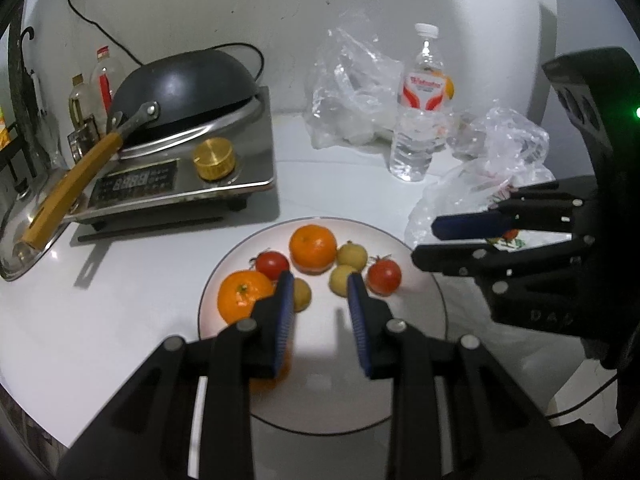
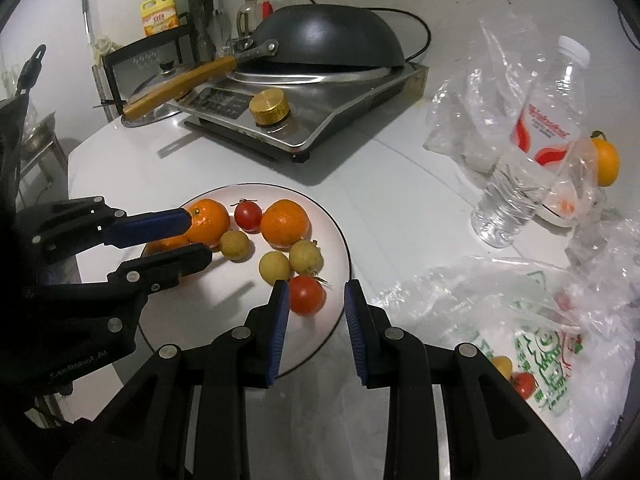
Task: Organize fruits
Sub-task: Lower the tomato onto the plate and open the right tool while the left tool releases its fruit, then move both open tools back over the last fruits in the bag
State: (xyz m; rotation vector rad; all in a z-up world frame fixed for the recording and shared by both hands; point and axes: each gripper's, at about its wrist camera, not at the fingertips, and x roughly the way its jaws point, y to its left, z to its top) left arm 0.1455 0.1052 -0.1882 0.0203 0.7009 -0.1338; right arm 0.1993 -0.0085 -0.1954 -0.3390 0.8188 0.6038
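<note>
A: White china plate [image 2: 320,208] on the tabletop [image 2: 380,168] holds most of the fruit: oranges [image 2: 285,222], small yellow fruits [image 2: 274,266] and tomatoes [image 2: 306,294]. Both grippers hang over it with jaws drawn in and nothing between them.

B: So the left gripper [image 1: 318,284] is empty, and the right gripper [image 2: 316,292] too?

A: Yes. More fruit sits in the printed plastic bag [image 2: 532,360], a tomato and a yellow one, plus an orange [image 2: 606,162] behind the water bottle [image 2: 528,148].

B: I'd say spread the jaws well before reaching in, take one fruit across its middle, and squeeze tomatoes gently.

A: And hold the bag open with the other gripper.

B: Any writing?

A: Red script on the bottle label, too blurred to read. Green characters on the bag, also illegible. The stove [image 1: 176,168] display shows digits I can't read.
</note>
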